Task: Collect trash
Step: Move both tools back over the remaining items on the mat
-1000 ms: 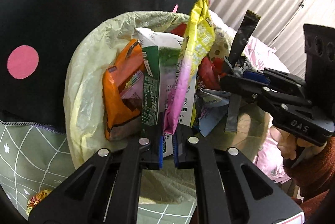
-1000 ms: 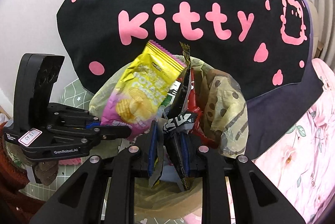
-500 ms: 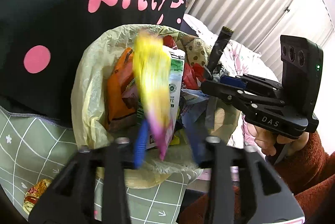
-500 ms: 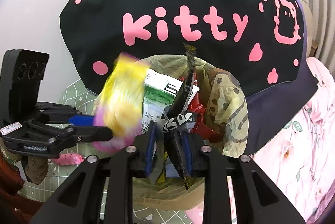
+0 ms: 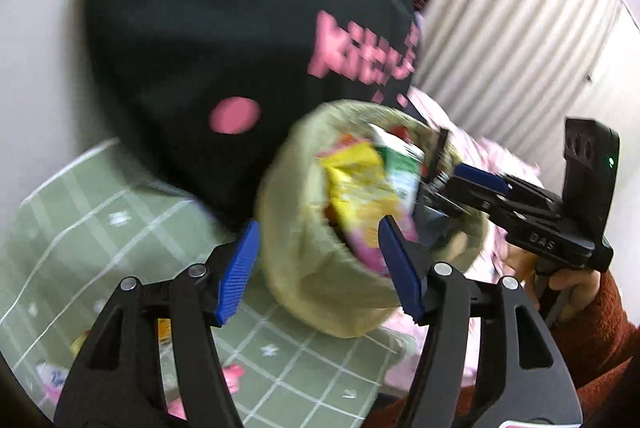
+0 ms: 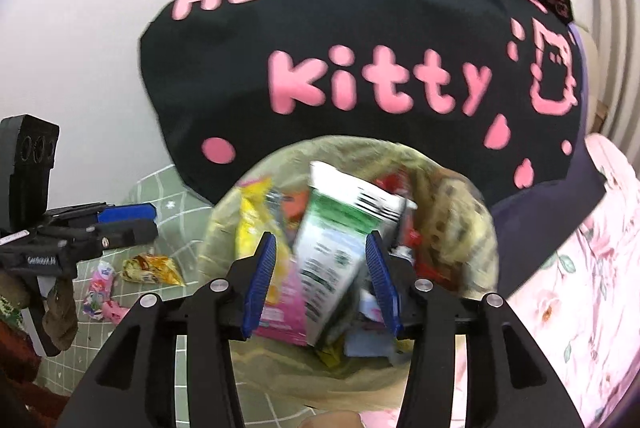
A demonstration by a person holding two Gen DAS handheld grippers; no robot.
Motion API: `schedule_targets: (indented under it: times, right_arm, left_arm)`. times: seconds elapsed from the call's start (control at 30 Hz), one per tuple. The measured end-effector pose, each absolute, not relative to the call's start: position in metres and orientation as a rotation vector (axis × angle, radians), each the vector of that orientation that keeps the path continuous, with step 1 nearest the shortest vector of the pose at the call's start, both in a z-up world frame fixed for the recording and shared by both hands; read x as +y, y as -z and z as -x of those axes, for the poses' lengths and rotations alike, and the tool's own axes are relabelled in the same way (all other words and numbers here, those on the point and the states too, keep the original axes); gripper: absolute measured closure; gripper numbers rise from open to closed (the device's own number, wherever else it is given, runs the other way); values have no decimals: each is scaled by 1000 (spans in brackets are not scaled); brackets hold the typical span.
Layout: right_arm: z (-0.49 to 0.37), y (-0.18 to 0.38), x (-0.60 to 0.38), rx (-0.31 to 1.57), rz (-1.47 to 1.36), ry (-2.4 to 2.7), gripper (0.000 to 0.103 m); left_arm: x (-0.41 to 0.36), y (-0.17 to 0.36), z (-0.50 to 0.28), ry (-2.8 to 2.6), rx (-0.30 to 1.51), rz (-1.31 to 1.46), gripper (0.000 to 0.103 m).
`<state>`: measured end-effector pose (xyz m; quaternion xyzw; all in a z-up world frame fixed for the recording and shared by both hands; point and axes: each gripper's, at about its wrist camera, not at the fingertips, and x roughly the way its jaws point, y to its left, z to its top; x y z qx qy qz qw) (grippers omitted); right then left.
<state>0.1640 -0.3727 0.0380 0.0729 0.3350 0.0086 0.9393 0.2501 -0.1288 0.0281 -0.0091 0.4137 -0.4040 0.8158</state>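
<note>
You are holding both grippers at a bin lined with a pale yellow-green trash bag (image 6: 472, 228), and both views are blurred by motion. Your left gripper (image 5: 320, 268) is standing with its jaws spread wide and nothing between the blue pads; the near wall of the bag is showing in the gap. Your right gripper (image 6: 320, 280) is likewise standing with its jaws wide apart and gripping nothing, its blue pads framing the heap inside the bag. The trash is sitting in the bag: a yellow chip packet (image 5: 356, 187) is lying near the top on the left, a green-and-white carton (image 6: 340, 248) is leaning tilted at the centre, and red and dotted wrappers are packed behind them, too blurred to identify. Whether either pad is touching the trash cannot be told. A black cloth with pink "Hello Kitty" lettering (image 6: 360, 67) is hanging directly behind the bag and is blocking the far side. The bin is resting on a green grid-pattern mat (image 5: 80, 228). More loose trash is lying on that mat to the left: a yellow snack packet (image 6: 152, 270) and small pink wrappers (image 6: 100, 292) just beside it, well apart from the bag. A pink floral sheet (image 6: 580, 288) is lying to the right, and a pleated curtain (image 5: 520, 27) is hanging beyond it
</note>
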Motion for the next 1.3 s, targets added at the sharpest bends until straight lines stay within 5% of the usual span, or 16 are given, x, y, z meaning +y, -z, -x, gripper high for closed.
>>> schedule_targets:
  times: [0.53,1.07,1.3]
  right_arm:
    - [-206,-22,-235,724,-12,-428,55]
    - [-258,68,-148,921,239,-514,55]
    - [-275,93,-150,1089,70,-583,55]
  left_arm:
    - [106,19,-232,228,869,277,44]
    - [113,82,-193,188,1051,229,43]
    - [127,77,-188,147,1023,241,43]
